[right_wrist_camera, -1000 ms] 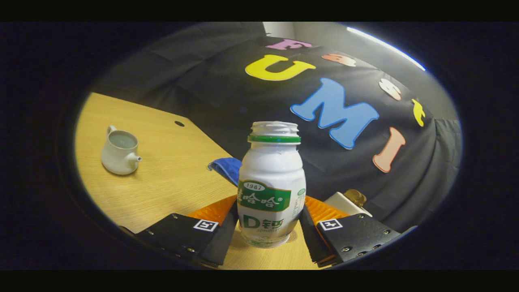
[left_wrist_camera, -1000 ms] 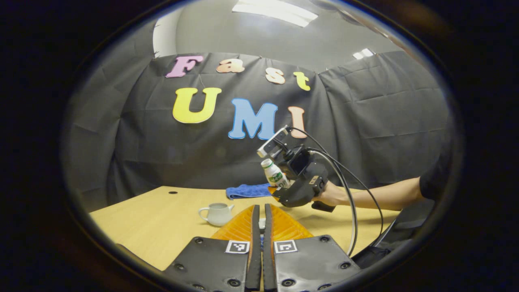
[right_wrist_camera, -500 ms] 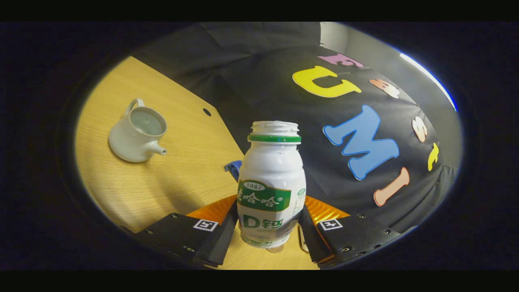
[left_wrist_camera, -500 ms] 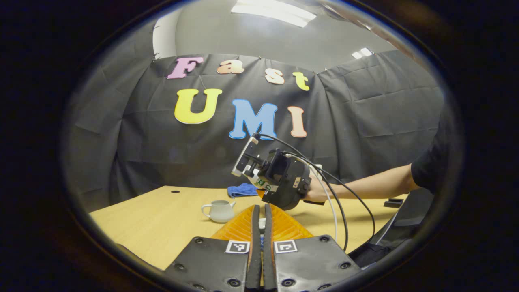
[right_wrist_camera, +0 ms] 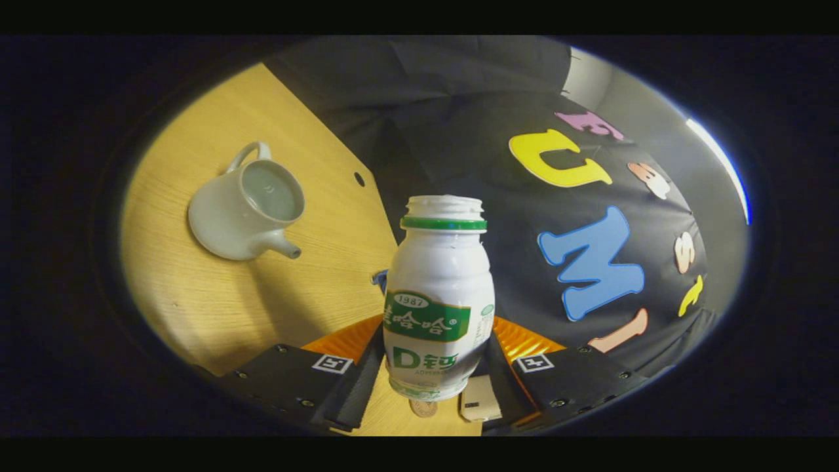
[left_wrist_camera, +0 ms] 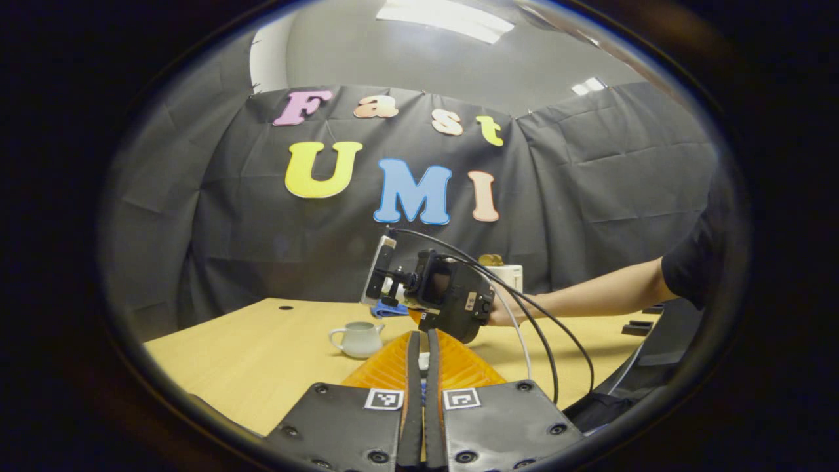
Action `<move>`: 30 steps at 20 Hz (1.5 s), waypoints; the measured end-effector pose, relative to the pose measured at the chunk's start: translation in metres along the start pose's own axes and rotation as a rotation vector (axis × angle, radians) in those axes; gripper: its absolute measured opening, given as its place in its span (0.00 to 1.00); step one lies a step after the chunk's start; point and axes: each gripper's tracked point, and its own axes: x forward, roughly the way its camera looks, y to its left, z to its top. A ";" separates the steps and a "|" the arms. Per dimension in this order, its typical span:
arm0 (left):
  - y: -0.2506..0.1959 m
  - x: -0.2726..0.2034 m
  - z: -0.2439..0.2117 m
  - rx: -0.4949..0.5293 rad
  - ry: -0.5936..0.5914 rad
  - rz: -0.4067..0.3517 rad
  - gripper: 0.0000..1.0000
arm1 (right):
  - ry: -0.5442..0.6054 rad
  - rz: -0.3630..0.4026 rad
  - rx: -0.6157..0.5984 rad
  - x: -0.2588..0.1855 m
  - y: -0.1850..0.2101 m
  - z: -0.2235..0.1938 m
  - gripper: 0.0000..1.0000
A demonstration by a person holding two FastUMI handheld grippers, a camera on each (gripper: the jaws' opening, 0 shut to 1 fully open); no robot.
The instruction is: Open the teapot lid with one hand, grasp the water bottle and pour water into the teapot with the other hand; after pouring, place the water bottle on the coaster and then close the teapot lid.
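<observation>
Your right tool (right_wrist_camera: 436, 337) pinched the white plastic bottle with the green label (right_wrist_camera: 438, 295) low on its body. Its neck had no cap, and it was held in the air above the pale wooden desk (right_wrist_camera: 196, 295). The white ceramic teapot (right_wrist_camera: 246, 203) stood lidless and mouth open, well in from the desk's edges and off to the side of the bottle's neck.

Your left tool (left_wrist_camera: 419, 341) had its fingers almost pressed together with a sliver of something pale between them. I took this for the teapot lid, though too little of it showed to be sure.

As I judged it, the pour called for the neck to come right over the teapot's mouth before you tipped. The mouth was small, so a slow tilt from close above would have served best. With the grip so low, the bottle could have swung, so you needed a firm squeeze. The left tool belonged clear of the stream.
</observation>
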 end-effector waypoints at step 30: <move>0.007 -0.002 -0.005 0.007 0.018 0.010 0.12 | -0.091 -0.065 -0.472 -0.004 0.002 0.030 0.75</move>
